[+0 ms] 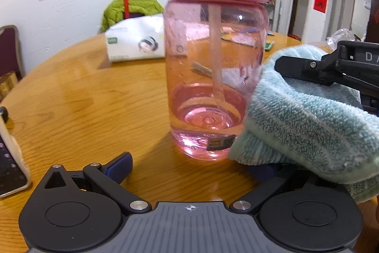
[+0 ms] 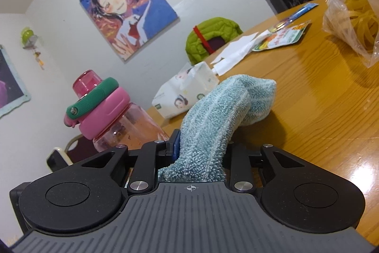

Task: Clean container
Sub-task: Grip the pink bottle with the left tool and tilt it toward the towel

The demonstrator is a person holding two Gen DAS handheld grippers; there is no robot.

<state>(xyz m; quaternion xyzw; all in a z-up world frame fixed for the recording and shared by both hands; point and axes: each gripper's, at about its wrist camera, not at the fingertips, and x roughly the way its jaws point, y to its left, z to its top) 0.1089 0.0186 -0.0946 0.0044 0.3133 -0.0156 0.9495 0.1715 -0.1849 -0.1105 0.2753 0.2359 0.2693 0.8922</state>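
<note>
Pink bottle (image 1: 216, 77) stood upright on tabletop (image 1: 83, 96), lid on; left tongs (image 1: 189, 167) spread, empty; right tongs (image 2: 201, 153) loosely around blue towel (image 2: 213, 115) touching bottle side; wiping apparently unfinished

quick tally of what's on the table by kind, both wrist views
Bottle: 1, pink
Cloth: 1, blue-green, between the right gripper's fingers
Tissue pack: 1
Bag of rubber bands: 1
Printed packets: 2
White paper: 1
Phone: 1
Total: 8
</note>
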